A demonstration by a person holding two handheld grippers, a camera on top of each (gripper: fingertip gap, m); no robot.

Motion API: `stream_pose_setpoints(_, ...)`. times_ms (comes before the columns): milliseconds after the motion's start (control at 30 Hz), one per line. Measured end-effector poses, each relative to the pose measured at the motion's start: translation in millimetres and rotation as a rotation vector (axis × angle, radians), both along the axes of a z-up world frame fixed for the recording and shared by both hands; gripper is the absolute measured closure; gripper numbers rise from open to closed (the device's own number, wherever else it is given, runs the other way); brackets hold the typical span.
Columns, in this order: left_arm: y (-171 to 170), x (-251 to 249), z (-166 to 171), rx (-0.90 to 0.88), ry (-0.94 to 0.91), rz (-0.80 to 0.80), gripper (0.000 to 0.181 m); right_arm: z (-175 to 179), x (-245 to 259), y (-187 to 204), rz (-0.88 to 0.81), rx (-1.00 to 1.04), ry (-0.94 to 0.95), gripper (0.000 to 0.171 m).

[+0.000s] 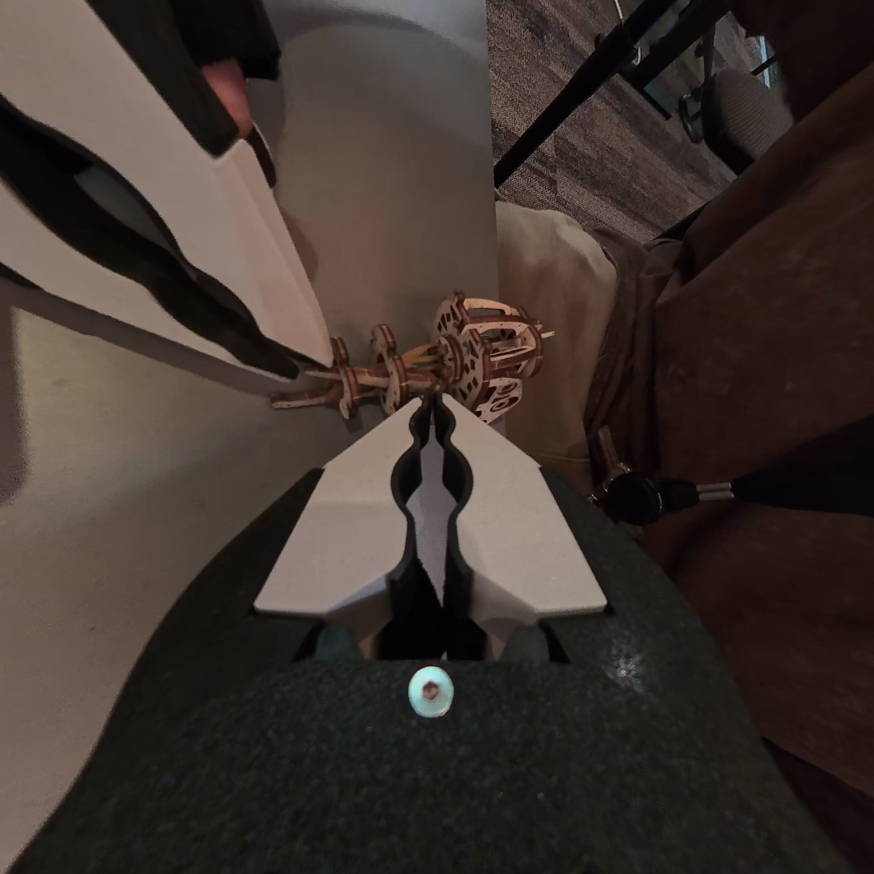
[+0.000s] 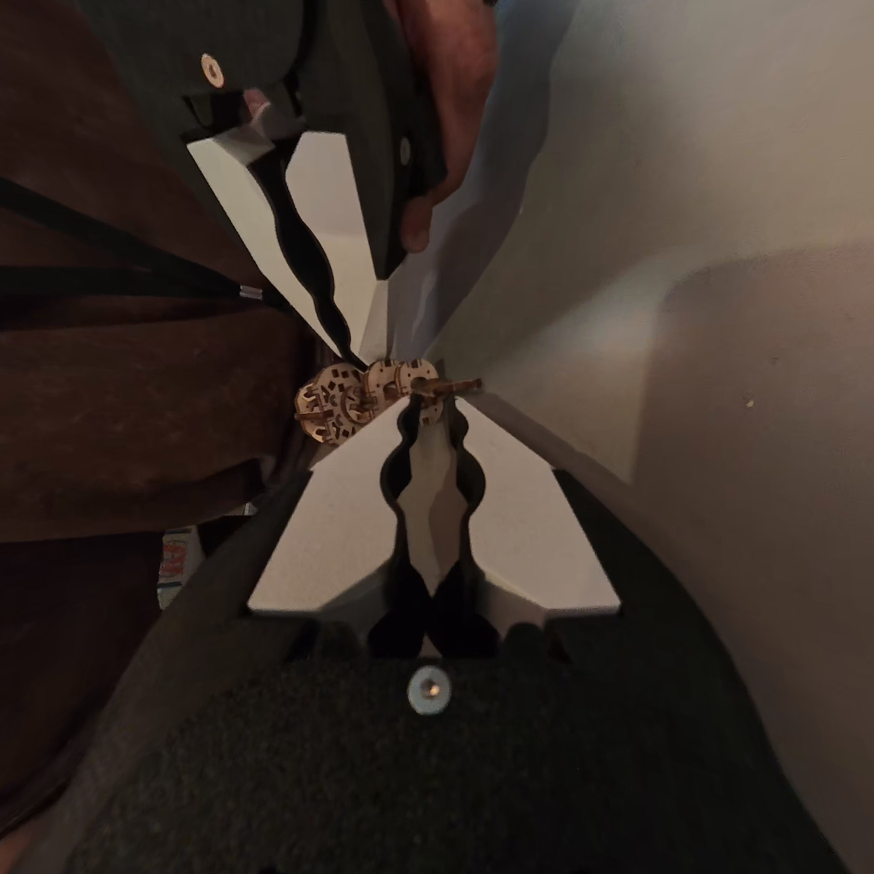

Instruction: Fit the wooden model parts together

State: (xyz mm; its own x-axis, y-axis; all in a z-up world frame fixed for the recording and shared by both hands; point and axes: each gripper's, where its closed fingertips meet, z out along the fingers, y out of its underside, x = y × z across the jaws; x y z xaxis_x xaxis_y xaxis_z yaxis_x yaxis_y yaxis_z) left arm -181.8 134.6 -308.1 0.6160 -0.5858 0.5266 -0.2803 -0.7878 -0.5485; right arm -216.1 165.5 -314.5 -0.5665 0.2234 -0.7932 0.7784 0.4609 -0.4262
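A laser-cut wooden model (image 1: 466, 359) with small discs on a thin shaft and a larger round cage end is held in the air between both grippers. My left gripper (image 1: 430, 402) is shut on the shaft just beside the cage end. My right gripper (image 2: 432, 402) is shut on the thin end, with a small disc (image 2: 429, 414) between its fingers. In the left wrist view the right gripper (image 1: 302, 371) comes in from the upper left. In the right wrist view the left gripper (image 2: 354, 364) comes down from above onto the model (image 2: 331, 406).
A grey table (image 1: 378, 189) lies under the model, and its edge runs just right of it. The person's brown trousers (image 1: 756, 378) are close by. A black knob with a rod (image 1: 633, 496), carpet and an office chair (image 1: 742, 113) are off the table. A hand (image 2: 454, 94) holds the left gripper. Tip to tip, the grippers are about 5 cm apart.
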Motion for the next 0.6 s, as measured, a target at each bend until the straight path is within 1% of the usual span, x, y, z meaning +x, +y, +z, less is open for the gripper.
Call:
stream_pose_setpoints(367, -3, 2, 1, 0.002, -0.002, -0.017, 0.181, 4, 7, -5, 0.061, -0.035, -0.040, 0.167)
stream_pose_setpoints(600, -10, 7, 9, 0.041, -0.020, -0.051, 0.181, 22, 16, -9, 0.081, -0.174, -0.198, 0.170)
